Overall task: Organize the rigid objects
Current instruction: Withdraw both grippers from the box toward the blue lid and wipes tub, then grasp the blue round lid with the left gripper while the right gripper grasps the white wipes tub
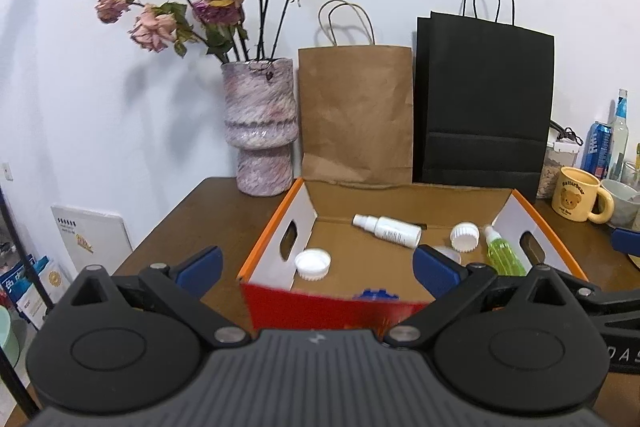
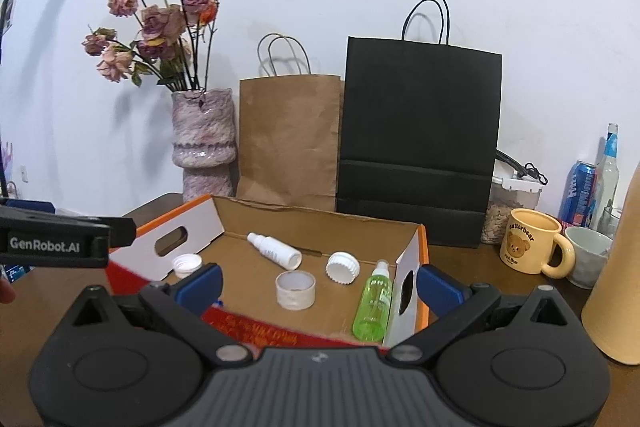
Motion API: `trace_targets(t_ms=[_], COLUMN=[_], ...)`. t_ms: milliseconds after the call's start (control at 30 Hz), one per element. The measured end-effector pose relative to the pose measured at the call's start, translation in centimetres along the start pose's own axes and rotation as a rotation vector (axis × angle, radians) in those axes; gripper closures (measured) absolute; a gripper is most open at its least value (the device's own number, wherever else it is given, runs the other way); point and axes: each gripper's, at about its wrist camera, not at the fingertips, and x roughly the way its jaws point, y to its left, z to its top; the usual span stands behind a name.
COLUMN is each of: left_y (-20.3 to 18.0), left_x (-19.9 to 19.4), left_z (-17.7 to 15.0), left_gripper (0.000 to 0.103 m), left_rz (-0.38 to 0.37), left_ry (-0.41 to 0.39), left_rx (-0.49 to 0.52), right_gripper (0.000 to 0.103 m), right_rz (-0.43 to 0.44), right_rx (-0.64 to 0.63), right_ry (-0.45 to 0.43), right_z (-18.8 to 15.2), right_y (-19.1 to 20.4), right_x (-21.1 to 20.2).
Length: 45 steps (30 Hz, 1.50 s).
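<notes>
An open cardboard box point(image 1: 400, 199) point(image 2: 320, 223) with orange rims and a red front sits on the wooden table. Inside lie a white spray bottle point(image 1: 390, 230) point(image 2: 276, 250), a green spray bottle point(image 1: 502, 254) point(image 2: 373, 301), two white caps point(image 1: 313, 264) point(image 1: 465, 236) point(image 2: 342, 267) point(image 2: 187, 264) and a roll of clear tape point(image 2: 295, 289). A blue object point(image 1: 374, 294) peeks over the front wall. My left gripper point(image 1: 318, 269) is open in front of the box, holding nothing. My right gripper point(image 2: 320, 285) is open too, its fingers straddling the box's right part.
A vase of dried roses point(image 1: 260, 125) point(image 2: 203, 143), a brown paper bag point(image 1: 356, 115) point(image 2: 288, 139) and a black paper bag point(image 1: 484, 103) point(image 2: 420, 143) stand behind the box. A yellow bear mug point(image 1: 580, 195) point(image 2: 532, 247), cans, bottles and a tan cylinder point(image 2: 616, 287) crowd the right side.
</notes>
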Motion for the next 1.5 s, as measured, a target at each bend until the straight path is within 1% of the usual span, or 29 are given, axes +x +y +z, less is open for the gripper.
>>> trace_targets(t_ms=[300, 433, 767, 1000, 1200, 1500], left_y=[2.2, 3.0, 4.1, 4.4, 4.2, 4.4], left_x=[-2.7, -3.0, -3.1, -2.0, -0.1, 3.1], left_z=[-2.8, -4.2, -6.8, -7.5, -7.9, -8.3], left_gripper=[0.000, 0.000, 0.000, 0.000, 0.000, 0.000], left_rz=[0.011, 0.029, 0.033, 0.017, 0.008, -0.015], left_ry=[0.046, 0.086, 0.155, 0.190, 0.235, 0.301], left_rx=[0.007, 0.008, 0.006, 0.010, 0.023, 0.001], right_gripper=[0.000, 0.000, 0.000, 0.000, 0.000, 0.000], right_rz=[0.009, 0.010, 0.016, 0.021, 0.014, -0.010], right_rx=[-0.026, -0.026, -0.029, -0.046, -0.030, 0.004], right_ry=[0.015, 0.032, 0.069, 0.092, 0.107, 0.117], right_z=[-1.9, -2.9, -4.7, -5.3, -5.6, -5.8], right_y=[1.0, 1.2, 1.9, 2.6, 2.4, 1.8], right_x=[-3.2, -4.1, -4.8, -4.3, -3.3, -1.9])
